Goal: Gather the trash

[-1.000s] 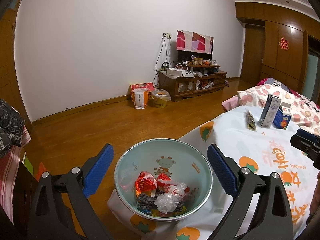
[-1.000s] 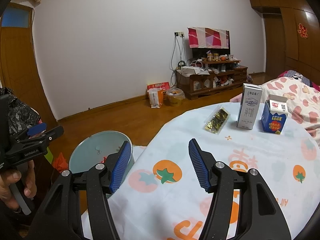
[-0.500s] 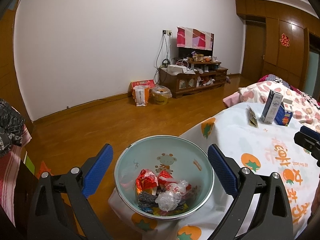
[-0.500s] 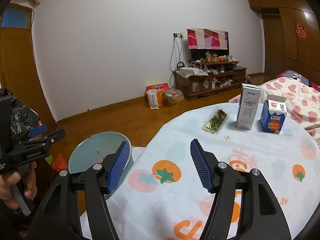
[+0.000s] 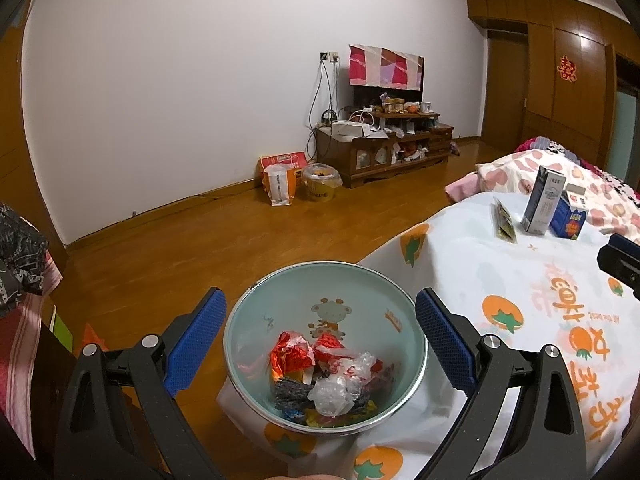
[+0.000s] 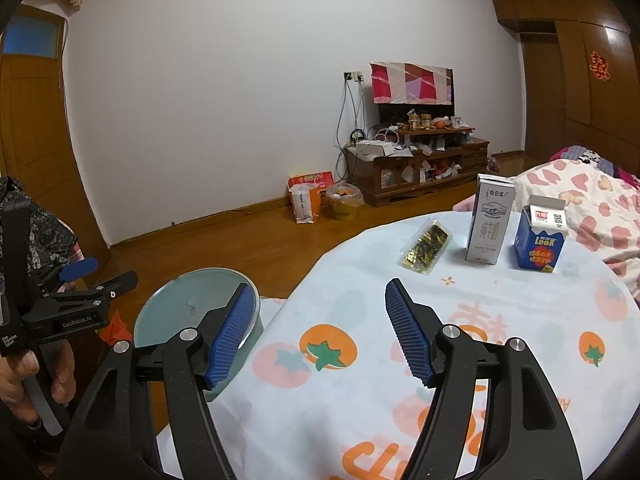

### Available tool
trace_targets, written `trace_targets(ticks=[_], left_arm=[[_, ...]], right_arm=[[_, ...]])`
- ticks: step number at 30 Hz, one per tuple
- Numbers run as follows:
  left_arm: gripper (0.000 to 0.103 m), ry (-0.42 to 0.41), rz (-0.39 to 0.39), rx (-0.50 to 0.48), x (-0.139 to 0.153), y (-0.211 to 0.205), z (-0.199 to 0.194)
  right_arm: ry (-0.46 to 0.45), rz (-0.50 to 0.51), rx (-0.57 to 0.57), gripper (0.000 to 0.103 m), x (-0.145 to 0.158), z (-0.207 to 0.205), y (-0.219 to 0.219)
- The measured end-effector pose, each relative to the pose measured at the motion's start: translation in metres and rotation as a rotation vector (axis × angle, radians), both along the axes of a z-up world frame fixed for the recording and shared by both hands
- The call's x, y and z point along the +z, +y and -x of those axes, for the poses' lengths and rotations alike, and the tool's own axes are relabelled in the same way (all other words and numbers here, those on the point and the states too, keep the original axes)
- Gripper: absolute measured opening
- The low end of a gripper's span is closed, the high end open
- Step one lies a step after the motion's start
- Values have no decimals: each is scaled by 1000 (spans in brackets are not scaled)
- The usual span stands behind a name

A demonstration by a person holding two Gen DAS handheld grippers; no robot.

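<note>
Left gripper (image 5: 320,332): jaws spread wide above pale green round bin (image 5: 360,280) holding crumpled wrappers (image 5: 320,372), beside table edge. Right gripper (image 6: 320,330): jaws wide, empty, over tomato-print tablecloth (image 6: 500,312). Far side: gold foil packet (image 6: 425,247), white milk carton (image 6: 489,224), blue juice carton (image 6: 540,238).

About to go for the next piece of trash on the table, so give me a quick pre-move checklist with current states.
1. Right tool open and empty: ok.
2. Left tool open, over the trash bin: ok.
3. Bin has room above the wrappers: ok.
4. Gold snack packet lies flat, apart from the cartons: ok.
5. White milk carton and blue carton upright: ok.
6. Cartons empty: cannot tell.
</note>
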State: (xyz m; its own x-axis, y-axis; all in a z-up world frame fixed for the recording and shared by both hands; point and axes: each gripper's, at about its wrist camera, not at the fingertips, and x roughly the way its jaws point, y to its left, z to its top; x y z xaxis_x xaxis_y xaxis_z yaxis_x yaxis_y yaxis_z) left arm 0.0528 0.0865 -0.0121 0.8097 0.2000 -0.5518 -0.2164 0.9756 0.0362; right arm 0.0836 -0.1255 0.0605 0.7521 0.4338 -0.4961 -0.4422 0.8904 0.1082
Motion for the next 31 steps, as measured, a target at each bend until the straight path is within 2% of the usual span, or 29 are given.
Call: trace_targets(ticks=[12, 18, 21, 25, 31], left_arm=[[94, 2, 4, 10, -3, 2, -1], [94, -13, -39, 17, -5, -4, 1], [94, -10, -35, 11, -6, -6, 1], [94, 5, 2, 8, -6, -3, -1], [94, 13, 27, 4, -9, 0, -3]], right_arm=[[-2, 0, -4, 69, -1, -2, -3], [-1, 6, -13, 71, -2, -4, -8], [1, 18, -28, 72, -3, -7, -13], [13, 70, -99, 75, -9, -21, -38], [74, 153, -290, 81, -30, -56, -114]])
